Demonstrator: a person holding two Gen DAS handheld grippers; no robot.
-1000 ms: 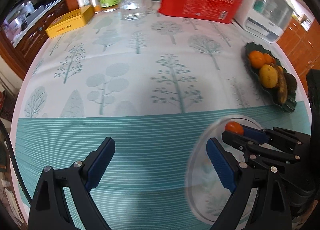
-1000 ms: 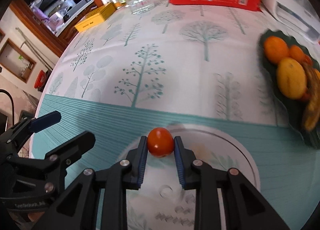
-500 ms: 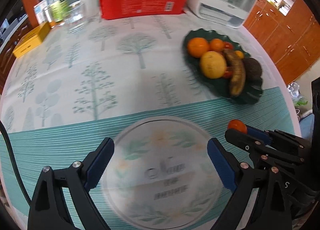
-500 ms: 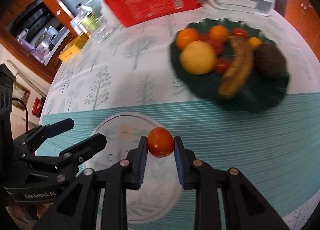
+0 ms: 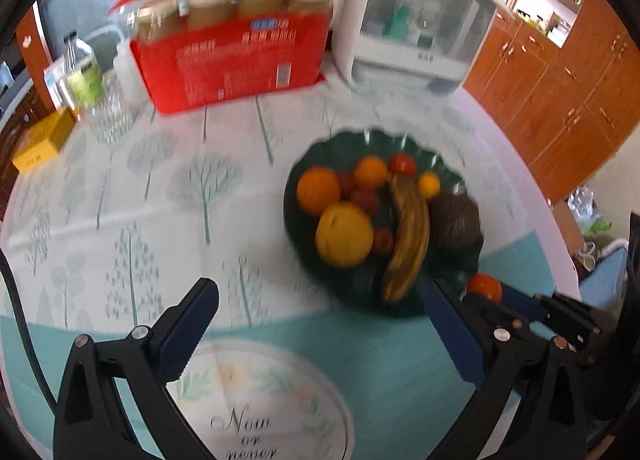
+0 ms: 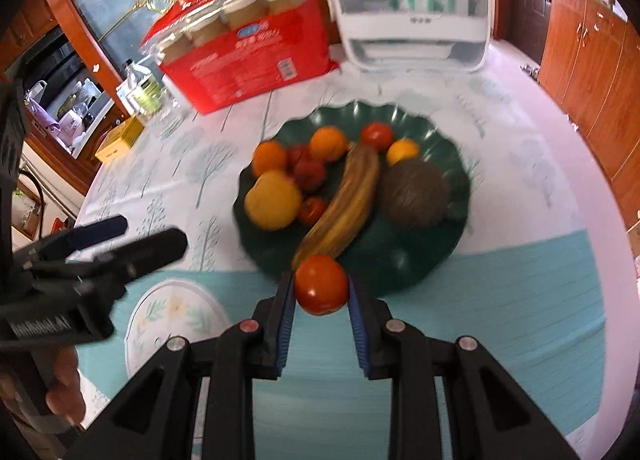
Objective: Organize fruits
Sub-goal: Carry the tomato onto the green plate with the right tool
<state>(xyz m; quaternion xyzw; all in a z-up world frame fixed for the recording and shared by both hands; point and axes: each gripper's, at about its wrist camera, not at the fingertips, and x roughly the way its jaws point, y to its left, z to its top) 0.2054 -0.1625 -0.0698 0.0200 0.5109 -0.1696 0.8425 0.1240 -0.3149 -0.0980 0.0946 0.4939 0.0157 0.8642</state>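
My right gripper (image 6: 321, 286) is shut on a red tomato (image 6: 321, 284), held in the air just before the near rim of the dark green fruit plate (image 6: 420, 264). That plate holds oranges, a yellow fruit (image 6: 273, 200), a brown banana (image 6: 344, 200), a brown coconut-like fruit (image 6: 414, 192) and more tomatoes. My left gripper (image 5: 320, 318) is opening wide with nothing between its jaws, above the near edge of the green plate (image 5: 452, 168) and the white round plate (image 5: 260, 408). The tomato (image 5: 484, 287) and the right gripper show at the right in the left wrist view.
A red box of jars (image 5: 232, 56), a white appliance (image 5: 416, 32), a bottle (image 5: 82, 72), a glass (image 5: 110, 112) and a yellow box (image 5: 40, 144) stand along the table's far side. Wooden cabinets (image 5: 560, 100) rise at the right. A hand (image 6: 64, 392) grips the left tool.
Both grippers have swept rightward from over the white round plate to the green fruit plate, the right one carrying the tomato. The left jaws have spread a little wider.
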